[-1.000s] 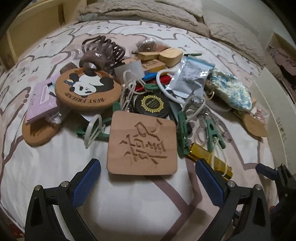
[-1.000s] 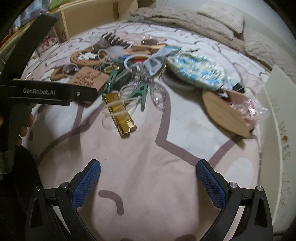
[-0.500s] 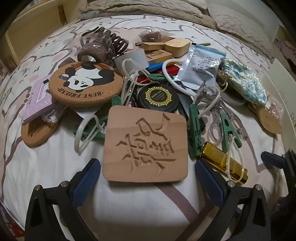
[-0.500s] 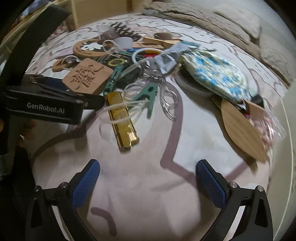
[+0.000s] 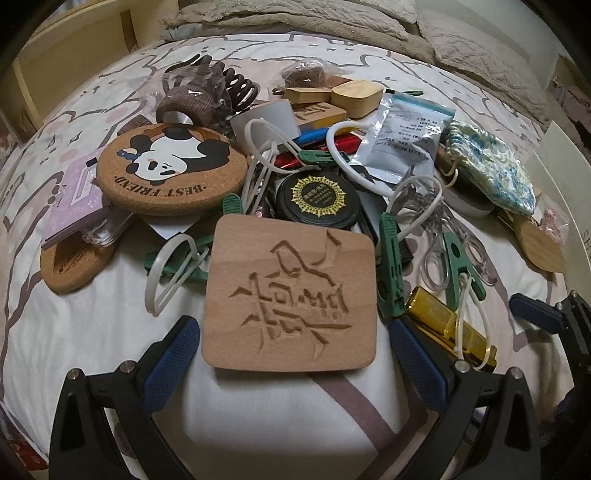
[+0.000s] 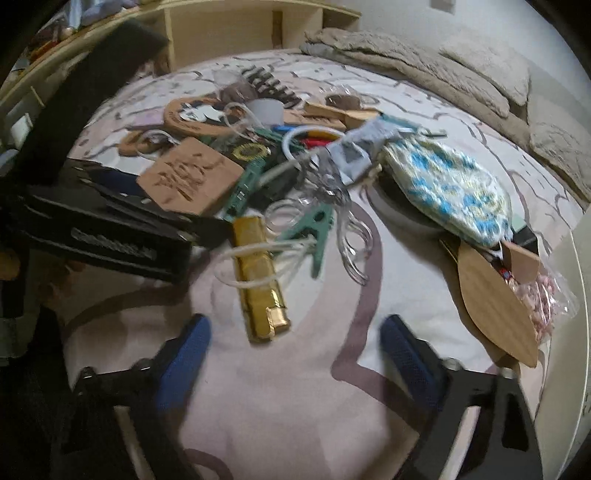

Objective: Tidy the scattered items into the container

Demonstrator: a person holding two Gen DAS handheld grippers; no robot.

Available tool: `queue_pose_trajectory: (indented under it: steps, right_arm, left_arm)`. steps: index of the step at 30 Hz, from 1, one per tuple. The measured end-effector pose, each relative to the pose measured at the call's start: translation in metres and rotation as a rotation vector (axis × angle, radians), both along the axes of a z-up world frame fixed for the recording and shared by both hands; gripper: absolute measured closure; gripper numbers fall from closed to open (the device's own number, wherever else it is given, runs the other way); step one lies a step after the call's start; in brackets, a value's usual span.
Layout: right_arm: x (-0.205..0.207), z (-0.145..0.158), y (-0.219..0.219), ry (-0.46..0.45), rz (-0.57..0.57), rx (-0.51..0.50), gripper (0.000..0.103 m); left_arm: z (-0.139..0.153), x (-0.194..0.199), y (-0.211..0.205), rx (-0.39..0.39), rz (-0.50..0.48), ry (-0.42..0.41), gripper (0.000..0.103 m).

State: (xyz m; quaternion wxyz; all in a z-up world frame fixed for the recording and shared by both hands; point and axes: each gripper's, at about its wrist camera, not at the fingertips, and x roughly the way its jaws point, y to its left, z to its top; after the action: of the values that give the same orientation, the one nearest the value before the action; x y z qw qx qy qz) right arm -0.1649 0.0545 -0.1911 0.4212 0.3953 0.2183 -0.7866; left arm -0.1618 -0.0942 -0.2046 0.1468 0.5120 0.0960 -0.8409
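Note:
A heap of small items lies on a patterned bedsheet. My left gripper (image 5: 293,354) is open, its blue pads either side of the near edge of a square wooden coaster with a carved character (image 5: 291,295). Behind it lie a panda cork coaster (image 5: 171,170), a black round tin (image 5: 317,197), green clothes pegs (image 5: 389,258) and a gold bar (image 5: 450,332). My right gripper (image 6: 295,350) is open just in front of the gold bar (image 6: 258,284), apart from it. The wooden coaster (image 6: 188,181) also shows there. No container is clearly in view.
A blue-patterned pouch (image 6: 447,188), a leaf-shaped wooden board (image 6: 495,310) and a bag of pink bits (image 6: 543,295) lie at the right. The left gripper's body (image 6: 110,236) fills the right view's left side. Beige blankets (image 5: 295,18) lie beyond; a white edge (image 6: 576,332) borders the right.
Both grippers have moved forward toward the heap. The wooden coaster now sits between the left pads, and the gold bar is closer to the right gripper. Both stay open.

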Motion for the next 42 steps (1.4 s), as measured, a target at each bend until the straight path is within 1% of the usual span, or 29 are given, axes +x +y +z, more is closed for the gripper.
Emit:
queue_pose_trajectory:
  steps: [2, 3, 5, 6, 8, 9, 10, 13, 15, 17, 18, 19, 23, 27, 33, 36, 40, 42]
  right_arm:
    - [0.003, 0.002, -0.003, 0.016, 0.011, -0.005, 0.035]
    - [0.005, 0.003, -0.005, 0.024, 0.016, -0.006, 0.037]
    - [0.007, 0.003, -0.006, 0.03, 0.028, -0.012, 0.053]
    - [0.009, 0.003, -0.007, 0.035, 0.04, -0.016, 0.058]
    - [0.015, 0.004, -0.007, 0.048, 0.057, -0.02, 0.076]
    - [0.019, 0.005, -0.007, 0.059, 0.067, -0.02, 0.079]
    - [0.022, 0.005, -0.007, 0.07, 0.072, -0.018, 0.08]
    - [0.028, 0.007, -0.003, 0.071, 0.073, -0.021, 0.081]
    - [0.031, 0.007, -0.001, 0.056, 0.069, -0.025, 0.082]
    - [0.034, 0.008, 0.004, 0.038, 0.065, -0.03, 0.082]
    - [0.036, 0.008, 0.006, 0.027, 0.06, -0.033, 0.082]
    - [0.038, 0.009, 0.008, 0.02, 0.057, -0.034, 0.082]
    - [0.048, 0.01, 0.019, -0.007, 0.043, -0.042, 0.082]
    - [0.054, 0.011, 0.029, -0.027, 0.027, -0.05, 0.082]
    - [0.051, 0.012, 0.043, -0.017, -0.042, -0.041, 0.081]
    - [0.046, 0.013, 0.049, -0.026, -0.081, -0.044, 0.081]
    - [0.039, 0.013, 0.055, -0.008, -0.139, -0.024, 0.08]
    - [0.037, 0.013, 0.057, 0.001, -0.158, -0.014, 0.073]
  left_arm:
    - [0.0, 0.001, 0.0, 0.003, 0.001, 0.003, 0.0]
    - [0.0, 0.0, 0.001, 0.005, 0.001, 0.005, 0.0]
    - [-0.001, 0.0, 0.001, 0.007, 0.001, 0.008, 0.0]
    - [0.0, 0.0, 0.001, 0.009, 0.002, 0.011, 0.0]
    - [0.001, 0.001, 0.001, 0.014, 0.007, 0.02, 0.001]
    - [0.002, 0.002, 0.0, 0.018, 0.011, 0.026, 0.001]
    - [0.002, 0.003, 0.0, 0.02, 0.015, 0.03, 0.001]
    - [0.004, 0.007, 0.0, -0.004, 0.028, 0.034, 0.007]
    - [0.006, 0.008, 0.0, -0.004, 0.026, 0.044, 0.014]
    - [0.007, 0.009, 0.0, 0.001, 0.021, 0.052, 0.019]
    - [0.008, 0.01, 0.001, 0.001, 0.017, 0.056, 0.024]
    - [0.009, 0.01, 0.002, 0.001, 0.012, 0.06, 0.026]
    - [0.011, 0.011, 0.006, 0.0, 0.002, 0.068, 0.027]
    - [0.012, 0.019, 0.012, 0.032, 0.005, 0.084, 0.027]
    - [0.013, 0.031, 0.027, 0.057, -0.011, 0.092, 0.027]
    - [0.013, 0.037, 0.041, 0.015, -0.036, 0.093, 0.027]
    - [0.012, 0.038, 0.057, -0.032, -0.073, 0.087, 0.027]
    - [0.012, 0.037, 0.06, -0.041, -0.085, 0.087, 0.027]
